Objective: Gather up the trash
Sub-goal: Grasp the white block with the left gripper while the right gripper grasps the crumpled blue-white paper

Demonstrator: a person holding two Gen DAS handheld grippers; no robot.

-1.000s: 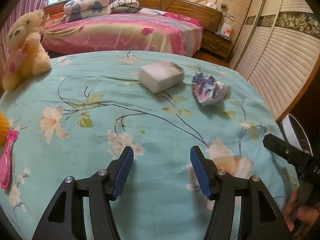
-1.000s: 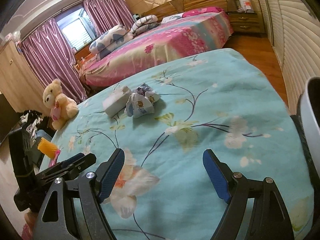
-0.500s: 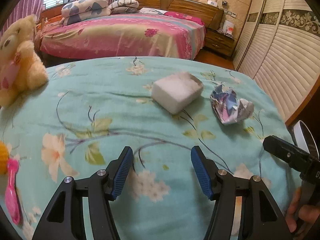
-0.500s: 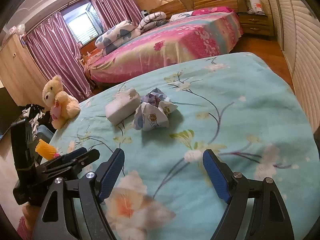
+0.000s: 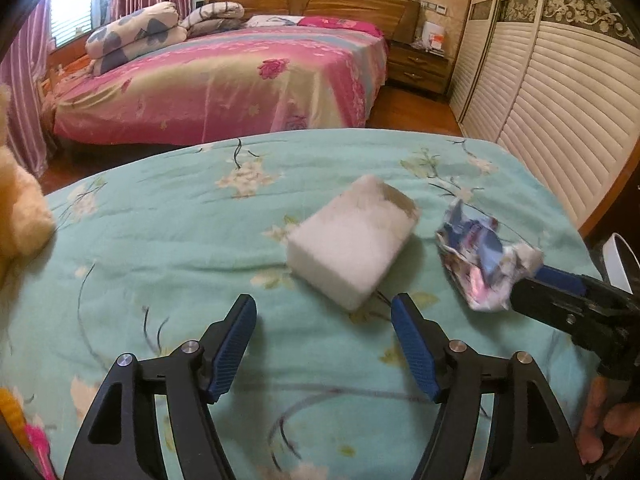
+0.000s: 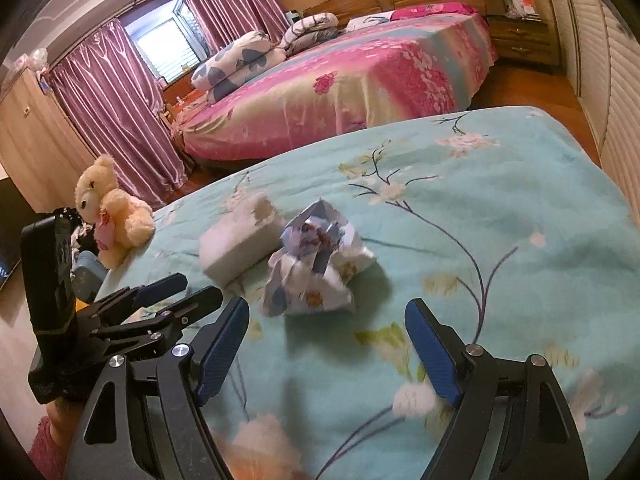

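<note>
Left gripper [image 5: 324, 344]: jaws spread wide, empty, low over the teal floral bed [image 5: 160, 240], white foam block [image 5: 352, 240] just ahead. Right gripper [image 6: 326, 354]: also spread wide, empty, facing the crumpled paper wrapper [image 6: 316, 268]. Wrapper lies on the bed just beside the block. Teddy bear [image 6: 112, 212] at the bed's edge.
</note>
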